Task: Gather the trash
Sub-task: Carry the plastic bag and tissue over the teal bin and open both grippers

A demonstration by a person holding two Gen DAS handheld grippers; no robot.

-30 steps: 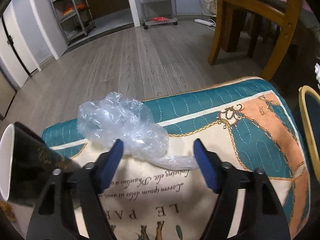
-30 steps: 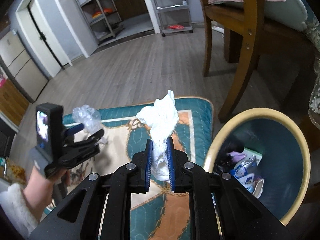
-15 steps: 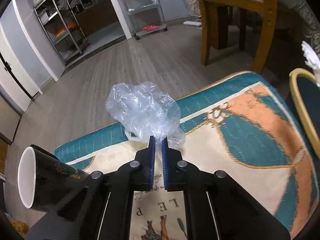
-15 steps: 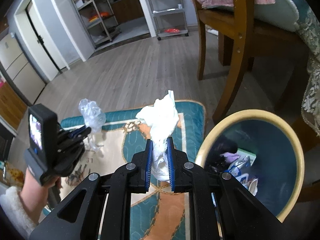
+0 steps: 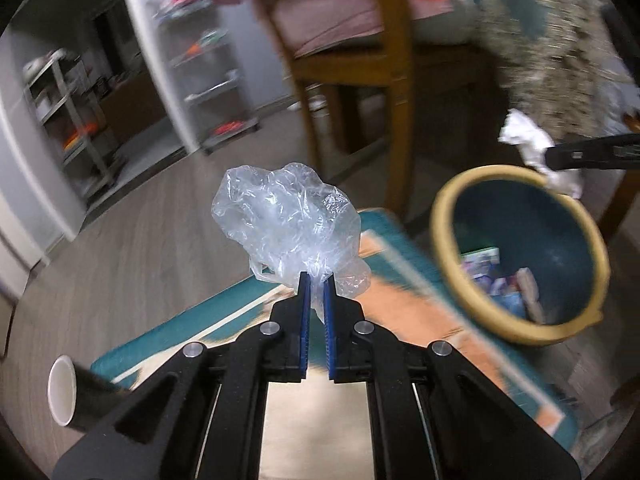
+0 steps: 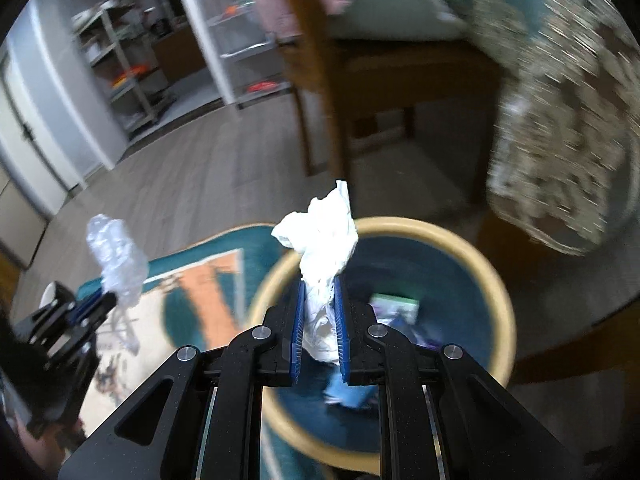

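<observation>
My left gripper is shut on a crumpled clear plastic bag, lifted above the patterned rug. In the right wrist view the same bag hangs at the left from the left gripper. My right gripper is shut on a wad of white tissue paper, held over the near rim of the teal bin with a tan rim. From the left wrist view the bin stands to the right, with the tissue above its far rim. Several wrappers lie inside the bin.
A black paper cup lies on its side at the rug's left end. A wooden chair stands behind the bin, a lace tablecloth hangs at the right, and metal shelves line the far wall.
The left gripper closed on the plastic bag and lifted it off the rug toward the bin. The right gripper carried the tissue to the right, over the bin.
</observation>
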